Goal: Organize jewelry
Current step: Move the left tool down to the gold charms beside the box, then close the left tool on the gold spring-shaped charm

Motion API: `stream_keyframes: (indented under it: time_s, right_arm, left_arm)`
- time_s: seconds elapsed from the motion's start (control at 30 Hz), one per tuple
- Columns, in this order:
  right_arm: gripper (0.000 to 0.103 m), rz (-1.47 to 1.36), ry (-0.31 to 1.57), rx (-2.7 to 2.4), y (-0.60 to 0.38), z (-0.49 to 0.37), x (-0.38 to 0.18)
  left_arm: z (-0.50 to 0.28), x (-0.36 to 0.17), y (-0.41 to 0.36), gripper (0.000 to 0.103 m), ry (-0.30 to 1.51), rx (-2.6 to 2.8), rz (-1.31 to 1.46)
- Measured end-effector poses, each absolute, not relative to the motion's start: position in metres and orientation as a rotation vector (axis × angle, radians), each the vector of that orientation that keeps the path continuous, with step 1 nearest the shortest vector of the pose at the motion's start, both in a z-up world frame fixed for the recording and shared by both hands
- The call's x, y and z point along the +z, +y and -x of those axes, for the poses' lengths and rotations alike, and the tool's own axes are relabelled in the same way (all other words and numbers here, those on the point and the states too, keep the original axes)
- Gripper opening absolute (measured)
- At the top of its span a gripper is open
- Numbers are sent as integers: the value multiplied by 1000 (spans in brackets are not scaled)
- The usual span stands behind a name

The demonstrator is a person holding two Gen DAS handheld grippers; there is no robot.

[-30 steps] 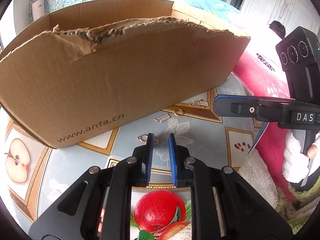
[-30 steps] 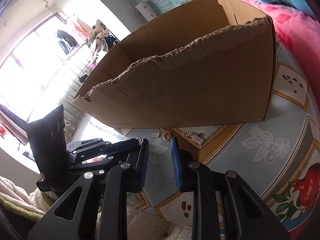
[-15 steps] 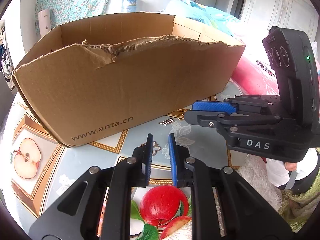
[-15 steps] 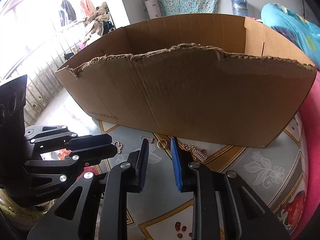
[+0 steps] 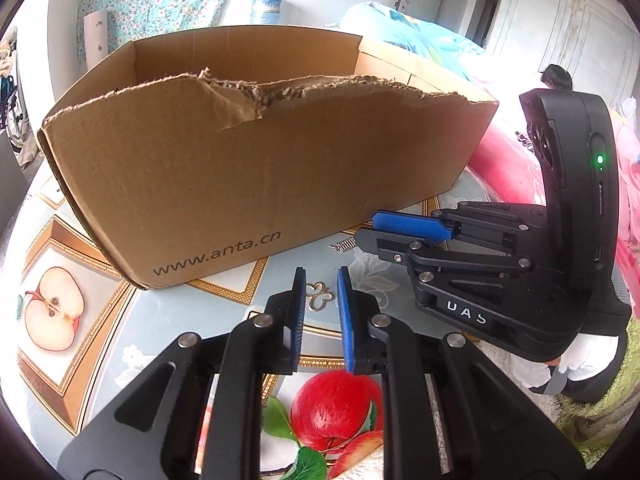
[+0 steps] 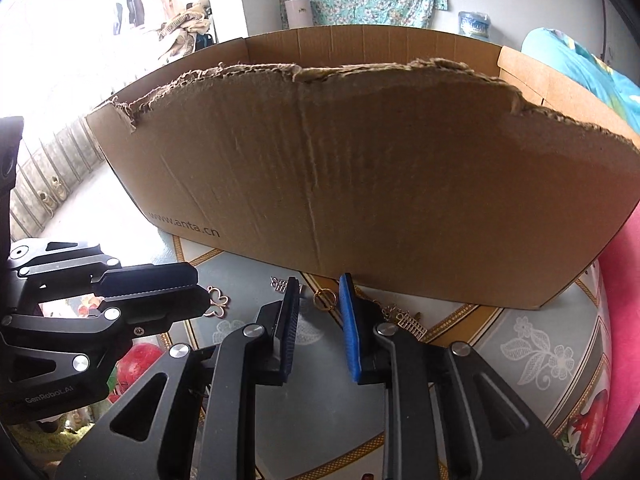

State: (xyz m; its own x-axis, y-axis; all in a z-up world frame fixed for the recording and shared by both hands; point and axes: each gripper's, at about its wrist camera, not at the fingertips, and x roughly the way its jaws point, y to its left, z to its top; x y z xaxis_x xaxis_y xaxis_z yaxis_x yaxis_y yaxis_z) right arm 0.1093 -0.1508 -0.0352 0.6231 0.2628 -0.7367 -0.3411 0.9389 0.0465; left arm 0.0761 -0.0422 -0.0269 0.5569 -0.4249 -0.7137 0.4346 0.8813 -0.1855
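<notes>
While the cardboard box [image 5: 248,168] stands on the fruit-patterned tablecloth [image 5: 168,312] with its torn front wall toward us, we hold both grippers low before that wall, tips slanting down at the jewelry strewn along its foot. Our left gripper [image 5: 321,280] has its jaws set narrow, and a gold butterfly charm [image 5: 319,297] lies on the cloth in front of the box, seen in the gap between the blue pads – they do not press on it. Our right gripper [image 6: 319,285], to the right of the left one and also just short of the box, has just been closing its jaws; a small gold ring [image 6: 323,298] lies on the cloth in the gap between its fingertips, just in front of the box's lower edge, and the pads stand clear of it. A silver ribbed piece [image 6: 279,283] lies against the box foot just left of that ring, and a chained silver-and-gold cluster [image 6: 402,317] lies further right along the same edge – partly hidden behind the right finger. The box carries a printed web address [image 5: 218,253] on its front.
</notes>
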Motion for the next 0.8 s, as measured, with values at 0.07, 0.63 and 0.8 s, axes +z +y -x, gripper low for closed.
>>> stream_keyframes:
  time_s: [0.07, 0.63, 0.8]
  right_arm:
    - [12, 89, 830, 350, -149, -106, -36]
    - [11, 24, 877, 356, -196, -68, -41]
    - [10, -20, 883, 362, -212, -60, -44]
  left_arm:
    - [-75, -27, -42, 15, 837, -507, -12]
    - [-81, -26, -70, 15, 798, -494, -145]
    - [-89, -33, -83, 15, 828, -515, -189]
